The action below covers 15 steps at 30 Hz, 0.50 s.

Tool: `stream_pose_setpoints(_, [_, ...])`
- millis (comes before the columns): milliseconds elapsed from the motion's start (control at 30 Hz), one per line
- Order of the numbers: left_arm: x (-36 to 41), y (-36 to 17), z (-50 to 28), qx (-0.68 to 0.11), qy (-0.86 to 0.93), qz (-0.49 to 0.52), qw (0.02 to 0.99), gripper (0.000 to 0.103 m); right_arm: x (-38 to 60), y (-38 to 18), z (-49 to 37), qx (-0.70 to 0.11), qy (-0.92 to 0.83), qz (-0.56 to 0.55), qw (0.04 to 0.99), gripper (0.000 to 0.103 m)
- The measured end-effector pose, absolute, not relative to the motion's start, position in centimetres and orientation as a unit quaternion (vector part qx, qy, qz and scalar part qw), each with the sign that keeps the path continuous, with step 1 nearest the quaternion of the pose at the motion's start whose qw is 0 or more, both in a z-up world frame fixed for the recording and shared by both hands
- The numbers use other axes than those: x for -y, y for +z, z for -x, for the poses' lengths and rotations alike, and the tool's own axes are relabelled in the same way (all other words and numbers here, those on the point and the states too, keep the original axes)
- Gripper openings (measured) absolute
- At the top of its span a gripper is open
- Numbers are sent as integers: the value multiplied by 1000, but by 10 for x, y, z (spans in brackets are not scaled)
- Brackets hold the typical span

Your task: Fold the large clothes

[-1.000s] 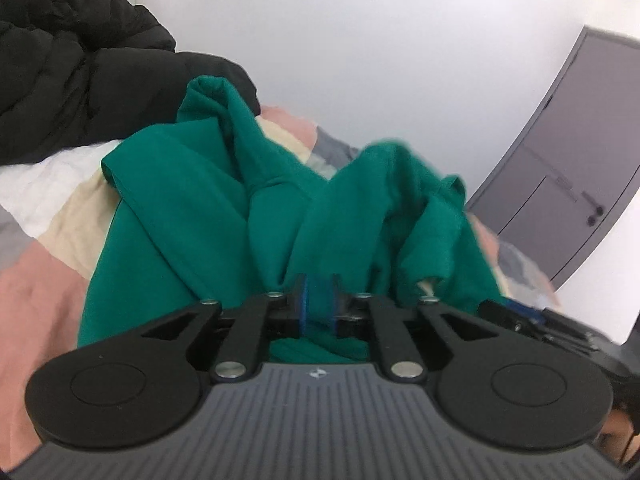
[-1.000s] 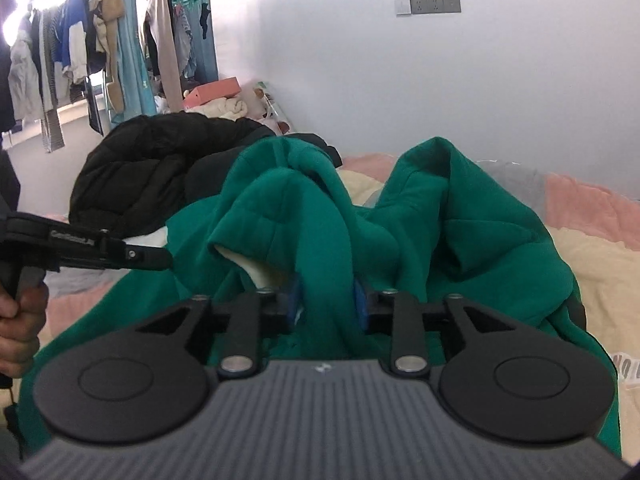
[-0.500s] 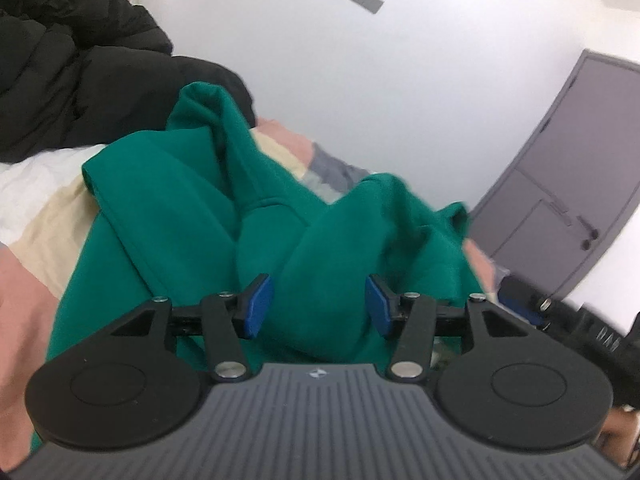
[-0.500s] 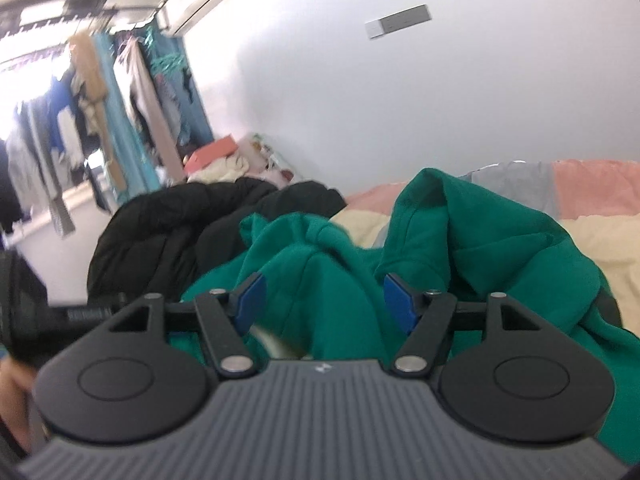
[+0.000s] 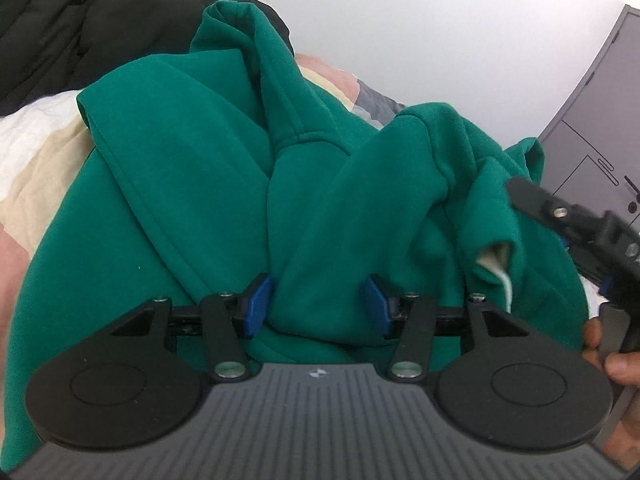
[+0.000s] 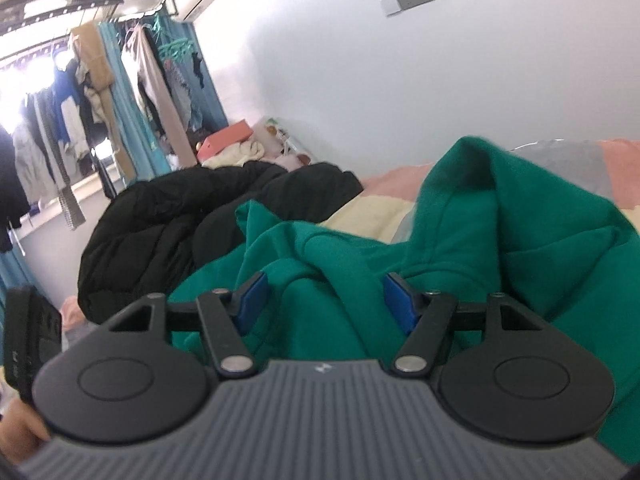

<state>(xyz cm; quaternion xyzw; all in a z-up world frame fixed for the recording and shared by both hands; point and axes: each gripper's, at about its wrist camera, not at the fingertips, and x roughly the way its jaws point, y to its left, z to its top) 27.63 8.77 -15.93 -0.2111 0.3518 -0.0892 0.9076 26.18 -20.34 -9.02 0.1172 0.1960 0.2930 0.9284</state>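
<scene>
the rumpled green fleece hoodie (image 5: 200,200) lies heaped on the pastel patchwork bed cover (image 5: 28,168), directly ahead of both grippers, left gripper (image 5: 316,304) and right gripper (image 6: 326,300) each with jaws just opened, cloth bulging loosely between unpressed pads

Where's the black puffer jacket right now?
The black puffer jacket lies on the bed behind the green hoodie, left in the right wrist view.
</scene>
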Motion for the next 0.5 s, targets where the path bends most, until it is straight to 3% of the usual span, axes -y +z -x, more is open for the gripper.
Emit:
stream_pose_setpoints(33, [-88,-159,-276,-351,-91,210,908,57,198,-90,-262,-199,287,-101,931,57])
stream_pose_setpoints(100, [-90,-158,-276,-349,-94,210,908,57,191,-87,-259,-196,294,-77,932,39])
stream_pose_setpoints(200, [-93,-155,-274,-347,-96,215,908,57,187,-82,-248,-181,303,-44,935,26])
stream_pose_setpoints(500, [-116,-118,-238,-307,-100,248,914,57,188,-54,-187,-128,338,43,931,18])
